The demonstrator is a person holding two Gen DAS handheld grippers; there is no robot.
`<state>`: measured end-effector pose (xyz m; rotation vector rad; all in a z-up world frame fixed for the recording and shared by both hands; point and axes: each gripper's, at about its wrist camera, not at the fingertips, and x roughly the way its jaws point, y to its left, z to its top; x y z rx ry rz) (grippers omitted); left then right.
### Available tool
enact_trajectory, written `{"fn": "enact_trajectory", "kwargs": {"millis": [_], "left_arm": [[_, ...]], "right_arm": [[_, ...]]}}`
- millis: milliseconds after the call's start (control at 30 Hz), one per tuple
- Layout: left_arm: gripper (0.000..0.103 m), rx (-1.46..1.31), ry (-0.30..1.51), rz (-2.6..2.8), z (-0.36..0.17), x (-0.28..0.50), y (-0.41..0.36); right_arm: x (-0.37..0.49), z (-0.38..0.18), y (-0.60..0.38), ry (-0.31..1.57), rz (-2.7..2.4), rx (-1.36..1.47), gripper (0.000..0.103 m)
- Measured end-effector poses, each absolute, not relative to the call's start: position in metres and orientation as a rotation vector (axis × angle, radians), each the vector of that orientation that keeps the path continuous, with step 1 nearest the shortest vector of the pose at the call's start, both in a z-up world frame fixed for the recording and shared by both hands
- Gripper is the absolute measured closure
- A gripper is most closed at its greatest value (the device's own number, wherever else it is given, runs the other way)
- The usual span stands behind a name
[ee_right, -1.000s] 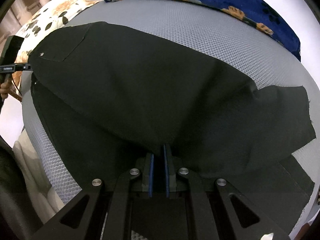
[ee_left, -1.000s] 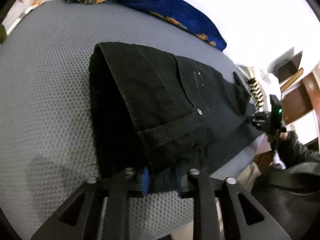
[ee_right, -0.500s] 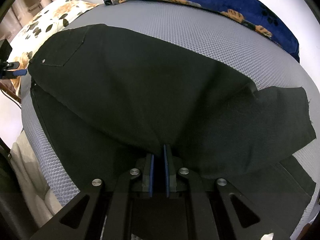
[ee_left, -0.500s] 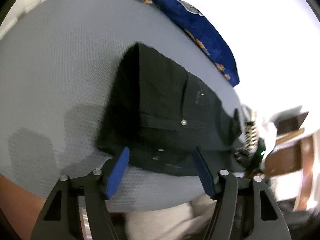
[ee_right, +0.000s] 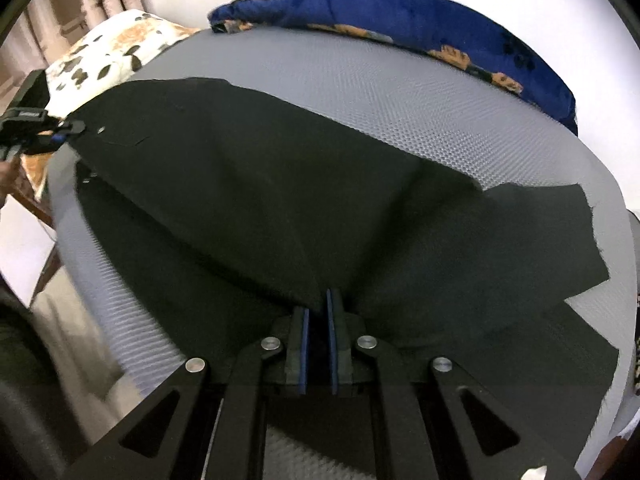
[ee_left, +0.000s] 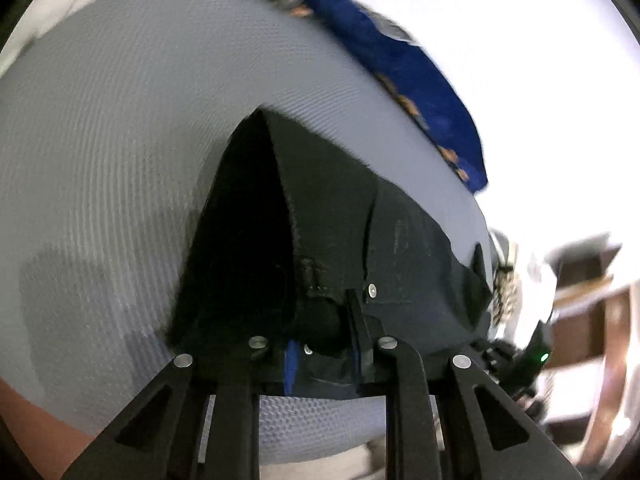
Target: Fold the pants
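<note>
Black pants (ee_right: 280, 184) gripped at both ends on grey mattress (ee_right: 400, 92).
L gripper (ee_left: 324, 344) is clamped on waistband; R gripper (ee_right: 318, 320) is pinched narrow on mid-leg fold; blue blanket (ee_right: 400, 16) noted behind.

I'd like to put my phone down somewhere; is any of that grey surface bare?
Yes: a bare strip of grey mattress runs between the black pants and the blue blanket. In the left view, the grey left of the waistband is bare too. The near edge is crowded: both hand-held grippers grip the pants there.
</note>
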<state>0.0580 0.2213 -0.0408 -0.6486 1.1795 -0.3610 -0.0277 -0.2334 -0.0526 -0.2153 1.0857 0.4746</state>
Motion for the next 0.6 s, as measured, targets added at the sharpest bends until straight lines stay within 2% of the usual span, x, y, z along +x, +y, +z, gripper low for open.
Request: {"fn": "enact_trajectory", "kwargs": {"millis": [133,233,433,600], "left_arm": [[0.082,-0.518,1.239,-0.381,-0.055,0.065,0.224],[0.082,-0.521,1.289,-0.380,-0.075,0.066,0.227],[0.082,-0.456,1.263,-0.422,-0.065,0.055,0.236],[0.081,-0.416,1.274,-0.423,-0.078,0.056,0.228]], "right_arm": [[-0.048,-0.058,-0.222,1.124,0.510,-0.238,0.097],[-0.056,-0.074,-0.214,1.170,0.512,-0.247,0.097],[-0.063,-0.073,-0.213,1.191,0.535,-0.225,0.097],[-0.062,-0.088,-0.214,1.235,0.532,-0.191,0.096]]}}
